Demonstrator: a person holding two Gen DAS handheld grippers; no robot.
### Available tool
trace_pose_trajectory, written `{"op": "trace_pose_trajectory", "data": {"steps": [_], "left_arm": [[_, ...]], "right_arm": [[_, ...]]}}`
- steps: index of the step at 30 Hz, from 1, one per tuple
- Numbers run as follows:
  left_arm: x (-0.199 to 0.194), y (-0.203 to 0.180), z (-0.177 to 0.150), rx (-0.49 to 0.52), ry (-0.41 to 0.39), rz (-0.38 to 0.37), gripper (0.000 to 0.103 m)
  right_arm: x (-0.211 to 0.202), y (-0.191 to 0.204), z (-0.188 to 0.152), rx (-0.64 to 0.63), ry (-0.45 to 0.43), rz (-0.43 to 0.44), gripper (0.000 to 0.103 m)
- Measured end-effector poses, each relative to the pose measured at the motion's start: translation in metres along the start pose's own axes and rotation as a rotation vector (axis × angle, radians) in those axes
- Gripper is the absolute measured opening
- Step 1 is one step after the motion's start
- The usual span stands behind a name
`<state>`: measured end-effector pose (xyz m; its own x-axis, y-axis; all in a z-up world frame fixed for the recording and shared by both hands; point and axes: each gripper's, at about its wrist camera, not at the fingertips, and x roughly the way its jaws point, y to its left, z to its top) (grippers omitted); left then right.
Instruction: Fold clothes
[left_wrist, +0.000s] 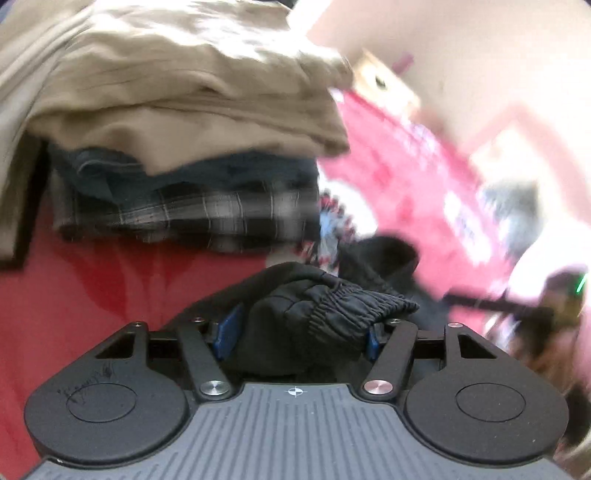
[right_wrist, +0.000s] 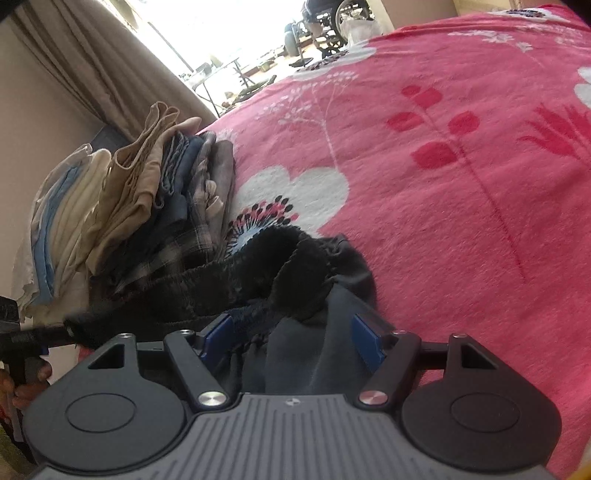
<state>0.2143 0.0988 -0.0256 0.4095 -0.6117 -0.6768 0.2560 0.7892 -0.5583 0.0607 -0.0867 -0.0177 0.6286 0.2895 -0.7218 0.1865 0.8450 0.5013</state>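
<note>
1. Left wrist view: the left hand-held gripper (left_wrist: 299, 332) has a bunched black garment (left_wrist: 325, 306), elastic waistband showing, between its blue pads (left_wrist: 227, 328). The jaws stand fairly wide; whether the pads press the cloth or only flank it cannot be told. The garment lies on the red floral bedspread (left_wrist: 92, 288), just in front of a stack of folded clothes (left_wrist: 184, 147): tan on top, dark blue under it, plaid at the bottom. The right half of this view is motion-blurred.

2. Right wrist view: the right hand-held gripper (right_wrist: 291, 332) has its jaws apart with dark fabric of the same black garment (right_wrist: 295, 258) between them. The left pad touches a gathered edge; the right pad (right_wrist: 364, 338) stands clear of the cloth, so no grip is made. The folded stack (right_wrist: 147, 203) sits at the bed's edge, touching the garment's far end. The other gripper and a hand (right_wrist: 22, 384) show at the lower left.

3. Risk, judged: the garment is crumpled, so closing may catch several layers and spoil a clean fold.

4. Risk, judged: dragging cloth toward the stack could topple or disturb it, since they touch.
</note>
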Motion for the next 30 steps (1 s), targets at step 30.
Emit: {"op": "trace_pose_trajectory", "data": {"steps": [30], "left_arm": [[-0.145, 0.051, -0.195, -0.092, 0.098, 0.088, 0.066]], "right_arm": [[-0.118, -0.045, -0.137, -0.097, 0.191, -0.154, 0.073]]}}
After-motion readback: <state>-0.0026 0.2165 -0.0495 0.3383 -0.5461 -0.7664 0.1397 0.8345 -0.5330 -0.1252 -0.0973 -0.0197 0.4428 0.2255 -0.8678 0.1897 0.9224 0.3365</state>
